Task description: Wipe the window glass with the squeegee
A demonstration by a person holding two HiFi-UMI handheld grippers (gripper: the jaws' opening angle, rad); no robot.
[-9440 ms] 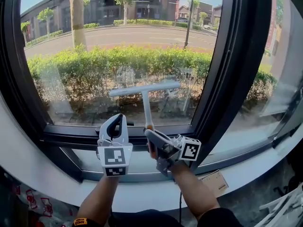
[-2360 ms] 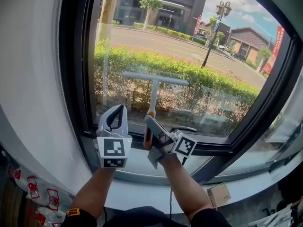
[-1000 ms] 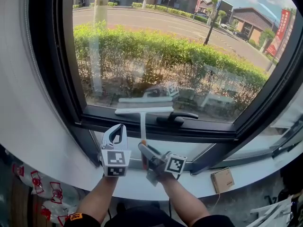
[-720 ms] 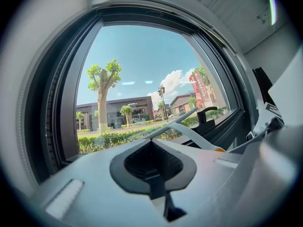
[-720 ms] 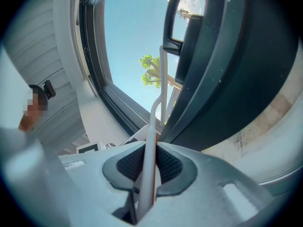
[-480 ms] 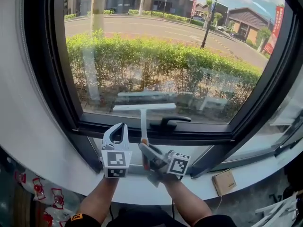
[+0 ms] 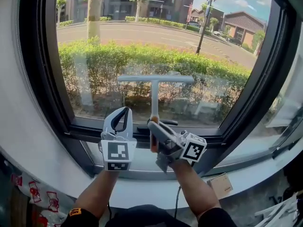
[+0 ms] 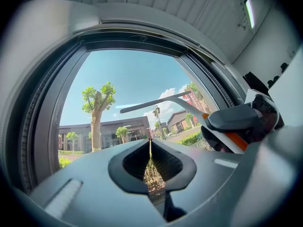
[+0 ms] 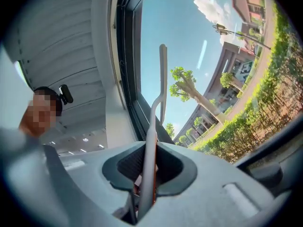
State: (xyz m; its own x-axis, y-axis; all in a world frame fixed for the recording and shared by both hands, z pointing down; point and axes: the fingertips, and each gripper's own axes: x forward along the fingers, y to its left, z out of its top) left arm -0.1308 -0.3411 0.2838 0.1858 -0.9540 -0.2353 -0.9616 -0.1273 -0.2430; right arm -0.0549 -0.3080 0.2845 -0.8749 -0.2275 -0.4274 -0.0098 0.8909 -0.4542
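Squeegee (image 7: 155, 79) has risen up the window glass (image 7: 199, 46), blade now above the window handle (image 7: 166, 123); right claw (image 7: 152, 129) pinches its probably light, stiff shaft low down, a sensible hold; left claw (image 7: 121, 118) pressed together, empty.

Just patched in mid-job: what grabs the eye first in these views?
The white T-shaped squeegee stands out, upright before the middle of the window glass, with its handle clamped in the right hand-held gripper. Just to its left, the left hand-held gripper is shut on nothing. Beyond the glass, a sunlit green hedge runs across the view.
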